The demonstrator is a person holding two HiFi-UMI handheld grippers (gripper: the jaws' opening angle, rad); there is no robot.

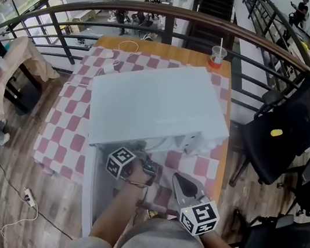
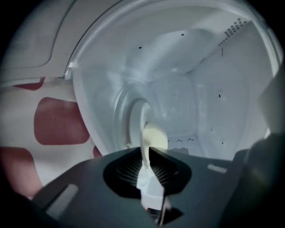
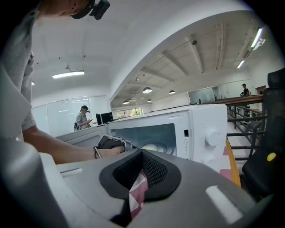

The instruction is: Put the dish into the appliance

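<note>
Dish [image 2: 136,129] of smooth white glaze, round and thin-rimmed, held on edge well inside the open cavity of the microwave [image 1: 158,106], with a pale yellow lump [image 2: 155,136] showing just beside its face. Pinched at the lower rim by the left gripper [image 2: 145,165], ribbed black pads closed tight on the white edge. Cavity walls [image 2: 209,98] glossy white, rounded at the corners, dotted with small vent holes. Door [image 1: 92,189] swung open toward the person, translucent. Round white knob [image 3: 212,137] on the control panel beside the opening. Right gripper [image 3: 140,178] held outside, in front of the control side: grey body, mesh-textured pads drawn nearly together, holding nothing, only a sliver of checked cloth visible between them. Underneath, red-and-white checked tablecloth [image 1: 65,117] over a wooden table [image 1: 155,50]. At the far edge, clear plastic cup [image 1: 217,55] with a straw, and a looped white cable [image 1: 128,45]. Beyond, curved dark railing [image 1: 162,13]; to the right, black office chair [image 1: 295,132].
</note>
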